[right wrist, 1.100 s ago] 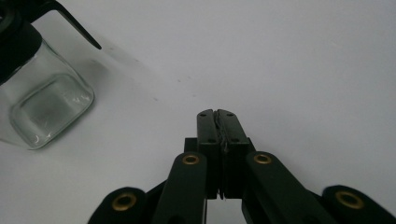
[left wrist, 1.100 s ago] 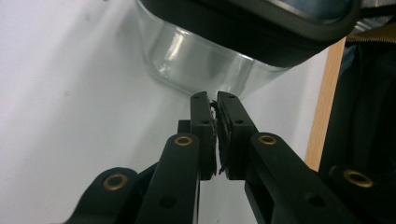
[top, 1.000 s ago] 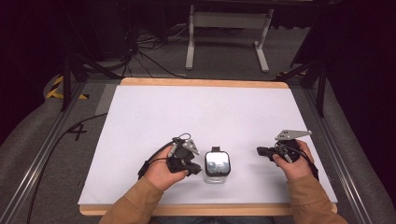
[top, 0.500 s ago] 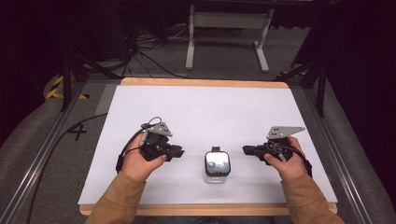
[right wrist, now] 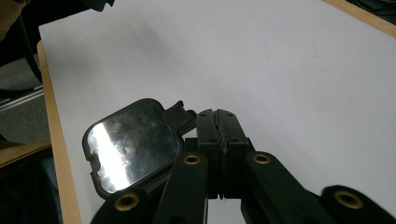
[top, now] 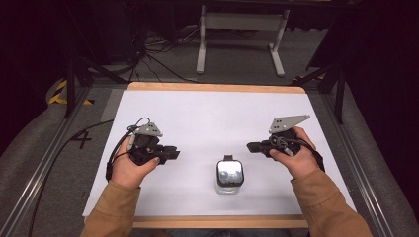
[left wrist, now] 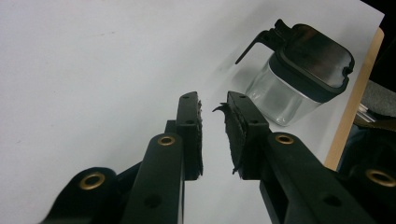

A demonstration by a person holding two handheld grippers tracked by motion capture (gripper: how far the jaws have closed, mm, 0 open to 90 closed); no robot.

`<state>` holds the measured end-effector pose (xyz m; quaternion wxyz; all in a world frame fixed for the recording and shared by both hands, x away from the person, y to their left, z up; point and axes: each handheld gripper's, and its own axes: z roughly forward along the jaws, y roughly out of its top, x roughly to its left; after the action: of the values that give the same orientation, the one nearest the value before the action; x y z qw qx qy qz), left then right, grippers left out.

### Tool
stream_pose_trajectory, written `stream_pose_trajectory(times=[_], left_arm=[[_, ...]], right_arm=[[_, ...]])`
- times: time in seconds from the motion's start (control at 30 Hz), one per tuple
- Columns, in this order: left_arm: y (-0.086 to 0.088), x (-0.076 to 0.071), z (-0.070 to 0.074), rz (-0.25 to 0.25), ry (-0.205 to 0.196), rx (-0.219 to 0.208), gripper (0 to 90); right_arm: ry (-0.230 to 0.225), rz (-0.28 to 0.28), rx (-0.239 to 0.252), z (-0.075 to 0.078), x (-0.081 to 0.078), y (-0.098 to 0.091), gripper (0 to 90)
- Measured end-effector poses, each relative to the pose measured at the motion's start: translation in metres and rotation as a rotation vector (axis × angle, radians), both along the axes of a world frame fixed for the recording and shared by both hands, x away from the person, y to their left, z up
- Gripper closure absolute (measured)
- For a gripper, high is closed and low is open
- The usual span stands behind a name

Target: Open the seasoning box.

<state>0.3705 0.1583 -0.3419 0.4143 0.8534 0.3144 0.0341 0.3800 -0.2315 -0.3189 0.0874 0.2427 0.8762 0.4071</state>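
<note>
Glass forms the body of the one thing on the table: a small square clear-glass container with a black-rimmed, shiny lid and a black clip at its far edge (top: 230, 176). It stands upright on the white sheet that covers the wooden-edged table (top: 217, 111), near the front edge and a little right of centre, between the two hands and touching neither.

To its left, the person's left hand (top: 129, 168) holds the left gripper (top: 174, 154) low over the sheet, jaws pointing right toward the container but clearly apart from it. In the left gripper view its two black jaws stand slightly parted, a narrow gap of white sheet showing between the worn pads (left wrist: 236, 135), and nothing is caught in them; the container (left wrist: 299, 74) sits beyond and to the right of the tips.

The right hand (top: 296, 155) holds the right gripper (top: 250, 146), with its grey three-cornered plate on top, near the container's upper right, jaws pointing left. In the right gripper view those jaws are pressed together, pad against pad, gripping nothing, and the container's reflective lid (right wrist: 133, 144) lies just beside them on the left.

Tan sleeves (top: 116, 212) cover both forearms.
</note>
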Motion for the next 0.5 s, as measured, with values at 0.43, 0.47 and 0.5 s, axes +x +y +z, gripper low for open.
stream_pose_trajectory(times=[0.43, 0.47, 0.5], left_arm=[[0.005, -0.002, 0.002, 0.005, -0.004, -0.003, 75.1], [0.005, -0.003, 0.002, 0.012, 0.004, -0.007, 75.1], [0.005, -0.003, 0.002, 0.013, 0.005, -0.008, 75.1]], right_arm=[[0.013, 0.169, -0.202, 0.018, 0.021, 0.038, 90.0], [0.011, 0.19, -0.225, 0.018, 0.022, 0.043, 90.0], [0.013, 0.203, -0.24, 0.018, 0.024, 0.047, 90.0]])
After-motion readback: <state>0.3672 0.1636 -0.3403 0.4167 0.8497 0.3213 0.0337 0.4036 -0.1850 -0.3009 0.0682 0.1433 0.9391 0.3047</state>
